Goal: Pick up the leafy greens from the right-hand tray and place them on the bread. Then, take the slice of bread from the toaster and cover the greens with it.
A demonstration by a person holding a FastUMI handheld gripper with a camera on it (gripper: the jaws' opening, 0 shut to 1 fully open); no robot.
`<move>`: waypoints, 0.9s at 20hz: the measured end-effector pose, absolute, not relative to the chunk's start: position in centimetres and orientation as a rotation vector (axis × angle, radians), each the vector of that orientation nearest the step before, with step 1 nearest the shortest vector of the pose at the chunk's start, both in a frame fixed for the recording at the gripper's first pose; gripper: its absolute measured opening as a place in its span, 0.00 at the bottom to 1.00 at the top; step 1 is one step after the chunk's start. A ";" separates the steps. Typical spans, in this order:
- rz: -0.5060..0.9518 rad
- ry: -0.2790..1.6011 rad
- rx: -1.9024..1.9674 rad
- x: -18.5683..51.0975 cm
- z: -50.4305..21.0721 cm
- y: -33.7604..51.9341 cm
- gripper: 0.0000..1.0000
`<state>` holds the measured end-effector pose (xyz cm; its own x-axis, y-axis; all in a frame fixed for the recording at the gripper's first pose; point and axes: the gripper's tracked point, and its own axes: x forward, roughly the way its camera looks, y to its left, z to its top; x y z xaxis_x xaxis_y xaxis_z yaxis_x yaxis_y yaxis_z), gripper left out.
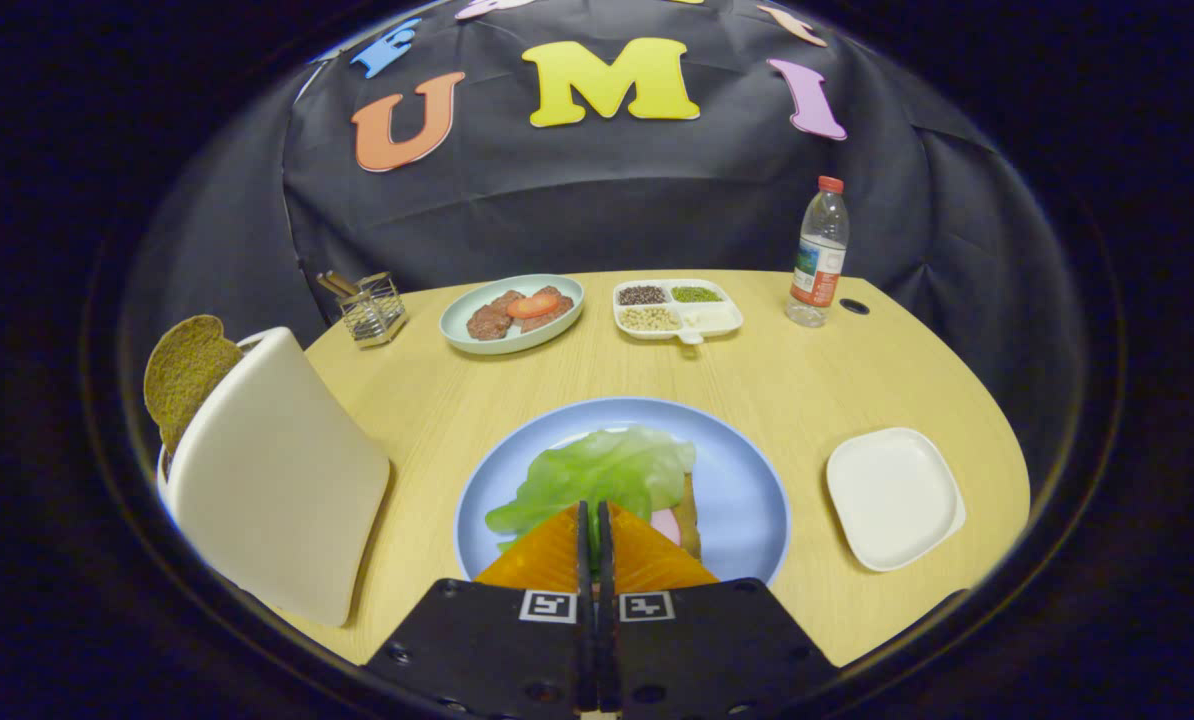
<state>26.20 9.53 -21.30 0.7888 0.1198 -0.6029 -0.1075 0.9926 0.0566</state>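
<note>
the gripper (597,520) is right up front, its two orange fingers (547,555) pressed close with just a thin dark slit between them. looks like a sliver of green sits in that slit, so they seem to be pinching the near edge of the leafy greens (602,475), though it's hard to be sure how firm that grip is.

the greens are spread out just ahead of the fingertips, lying on the blue plate (737,470). under them you can see the bread (690,515) poking out on the right side, with a bit of something pink (665,525) tucked beside it, right next to the right finger.

off to the left of the plate stands the white toaster (277,480), tilted-looking in this lens, with a brownish slice of bread (185,375) sticking up out of its far end.

to the right of the plate is a white square tray (895,497), nothing on it.

further back on the wooden table (797,370): a pale green dish (512,312) holding brown meat pieces with a red tomato slice on top, a white divided tray (677,308) with beans and seeds in its compartments, a water bottle (818,255) with a red cap standing upright, and a small wire holder (372,308) near the left rear edge.
</note>
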 end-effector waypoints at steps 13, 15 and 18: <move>0.092 0.556 0.018 23.2 -17.3 8.1 0.91; 0.106 0.523 0.051 22.3 -14.8 8.8 0.98; 0.146 0.453 0.079 20.8 -10.3 10.7 0.96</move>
